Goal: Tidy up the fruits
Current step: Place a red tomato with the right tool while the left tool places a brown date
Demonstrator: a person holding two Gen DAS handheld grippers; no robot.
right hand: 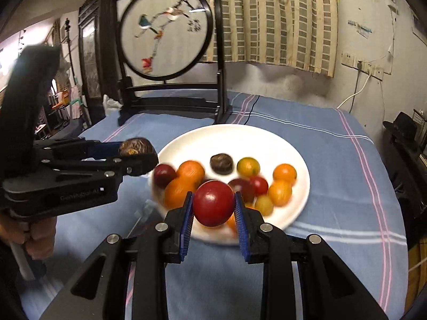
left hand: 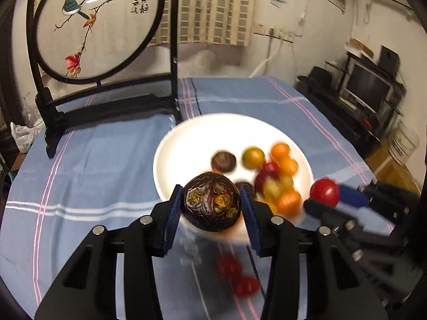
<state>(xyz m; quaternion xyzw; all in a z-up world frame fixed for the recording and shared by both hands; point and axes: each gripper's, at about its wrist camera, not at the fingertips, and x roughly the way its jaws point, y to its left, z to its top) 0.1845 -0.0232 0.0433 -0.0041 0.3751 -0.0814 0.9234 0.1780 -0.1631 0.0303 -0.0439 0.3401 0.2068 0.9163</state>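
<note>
A white plate (left hand: 186, 144) (right hand: 267, 138) on the blue striped cloth holds several small orange, yellow and red tomatoes (right hand: 284, 173) and a dark brown chestnut-like fruit (right hand: 221, 163). My left gripper (left hand: 210, 205) is shut on a large dark brown fruit (left hand: 212, 202) above the plate's near rim; it also shows in the right wrist view (right hand: 137, 146). My right gripper (right hand: 213, 205) is shut on a red tomato (right hand: 213, 203) above the plate's near edge; it also shows in the left wrist view (left hand: 324, 192).
A black stand with a round bird-painting screen (left hand: 98, 24) (right hand: 165, 32) stands at the table's back left. Two red tomatoes (left hand: 237, 277) lie on the cloth near me. A cable (right hand: 250, 109) runs over the far cloth. Shelves with a monitor (left hand: 368, 88) stand to the right.
</note>
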